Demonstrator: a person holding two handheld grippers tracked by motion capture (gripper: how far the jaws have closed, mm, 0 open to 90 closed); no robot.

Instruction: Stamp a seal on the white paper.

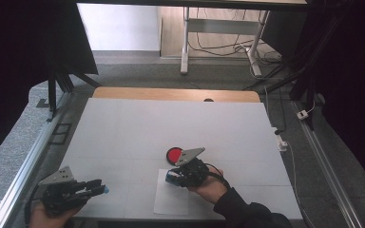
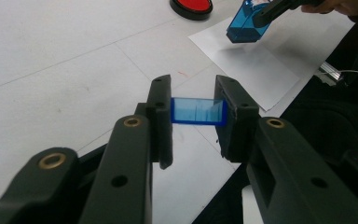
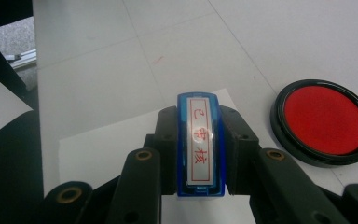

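- Room: grey carpeted floor (image 1: 138, 71) beyond the table, a white metal desk frame (image 1: 186, 42) with loose cables at the far side, and dark curtains (image 1: 24, 47) to both sides in the high view.
- Surface: large white rectangular table top (image 1: 138, 128) with a bare wooden strip (image 1: 171, 94) along its far edge and an aluminium rail (image 1: 24, 166) along its left side.
- White sheet of paper (image 1: 168, 199) lies flat at the near edge of the table, under the right gripper.
- Right gripper (image 1: 173, 177) hangs over the paper's far end, jaws clamped on the sides of a translucent blue plastic rectangular stamp (image 3: 200, 144).
- Left gripper (image 1: 102, 190) sits at the near left of the table, well apart from the paper, jaws pinching a small clear blue plastic cap (image 2: 198, 111) by its two ends.
- Round black ink pad with a red centre (image 1: 174, 155) lies uncovered on the table just beyond the paper.
- Right gripper view shows the stamp's white label with red characters; the high view shows the stamp as a blue patch.
- Left gripper view shows the stamp from the side, tilted, above the paper.
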